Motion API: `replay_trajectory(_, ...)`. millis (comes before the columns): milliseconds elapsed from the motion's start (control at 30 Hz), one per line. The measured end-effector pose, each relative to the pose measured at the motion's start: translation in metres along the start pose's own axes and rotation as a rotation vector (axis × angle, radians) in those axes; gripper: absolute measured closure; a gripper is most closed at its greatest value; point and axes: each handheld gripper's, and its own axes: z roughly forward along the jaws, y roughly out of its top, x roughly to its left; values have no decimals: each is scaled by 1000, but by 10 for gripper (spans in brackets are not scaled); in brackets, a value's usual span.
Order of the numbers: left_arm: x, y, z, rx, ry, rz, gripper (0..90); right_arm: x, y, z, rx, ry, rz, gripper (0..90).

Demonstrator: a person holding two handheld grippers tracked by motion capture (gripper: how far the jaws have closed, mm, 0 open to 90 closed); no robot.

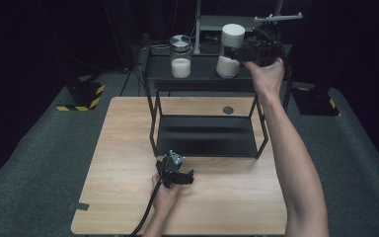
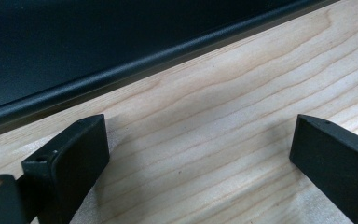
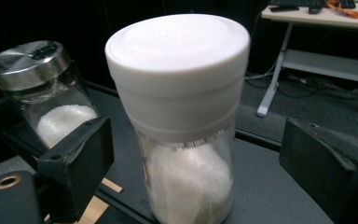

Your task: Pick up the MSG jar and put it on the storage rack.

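The right tongs (image 1: 242,55) stand wide on the rack's (image 1: 197,74) top shelf — the white-capped jar (image 3: 182,116) sits between their jaws, untouched by either. A steel-lidded jar (image 3: 42,93) stands beyond the jaw seen at left in the right gripper view. The left tongs (image 1: 180,177) rest wide and empty on the bench (image 2: 223,140) — just before the rack's lower shelf.

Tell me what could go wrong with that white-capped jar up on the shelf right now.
The right gripper is open with the white-capped jar between its jaws, so a sideways pull-back could clip and tip it. The steel-lidded jar stands nearby on the shelf, so a toppled jar might strike it.
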Motion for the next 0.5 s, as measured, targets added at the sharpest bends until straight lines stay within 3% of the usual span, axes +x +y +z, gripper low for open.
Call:
replay_trajectory(200,0,0,0,1,-1,-1,46,-6,-3,-8,2,10,10,88)
replay_trajectory(500,0,0,0,0,-1,-2,45,-6,-5,-14,12,29,-15,90)
